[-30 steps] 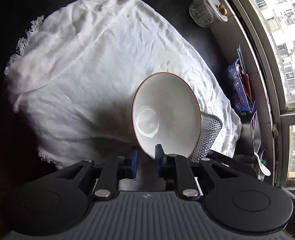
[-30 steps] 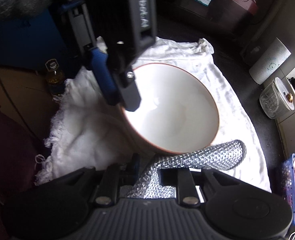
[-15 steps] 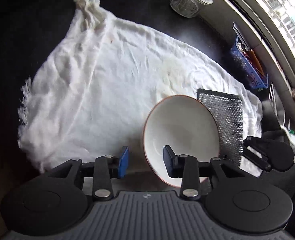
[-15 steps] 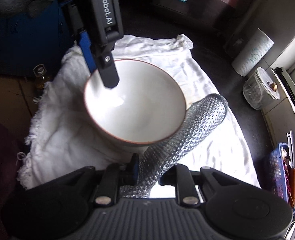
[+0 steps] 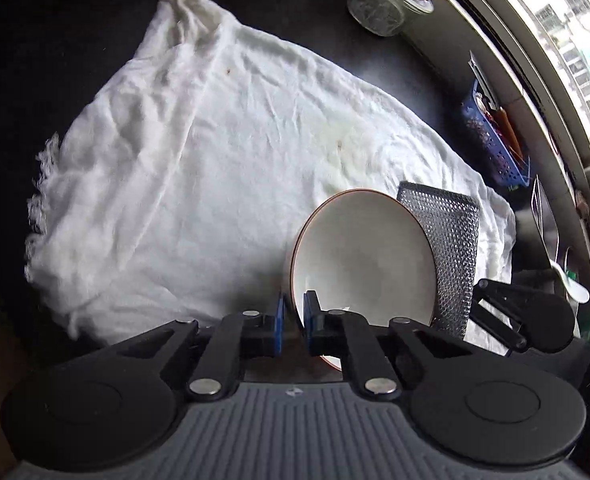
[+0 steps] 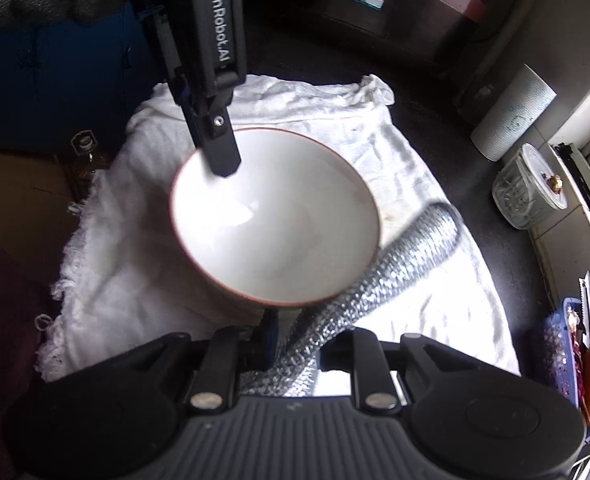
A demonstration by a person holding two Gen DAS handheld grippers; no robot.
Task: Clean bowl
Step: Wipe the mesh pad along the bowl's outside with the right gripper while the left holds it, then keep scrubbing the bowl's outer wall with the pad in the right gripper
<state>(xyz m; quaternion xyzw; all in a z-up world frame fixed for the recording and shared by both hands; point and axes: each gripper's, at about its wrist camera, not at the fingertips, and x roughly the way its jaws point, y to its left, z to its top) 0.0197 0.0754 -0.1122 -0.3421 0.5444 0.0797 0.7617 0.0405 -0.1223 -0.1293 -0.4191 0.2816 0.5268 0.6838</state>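
White bowl [image 5: 361,256] rim in left gripper [image 5: 293,322]; right gripper [image 6: 299,344] pinches mesh scourer [image 6: 379,276] (jar [image 6: 529,192] nearby).

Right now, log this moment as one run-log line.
left gripper: shut on bowl rim | right gripper: shut on silver scrubbing cloth | cloth beside bowl, not inside | bowl over white towel

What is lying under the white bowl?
A white cloth spreads under the bowl, and silver scrubbing mesh passes beside its rim. The bowl covers its own base, so contact there is unseen.
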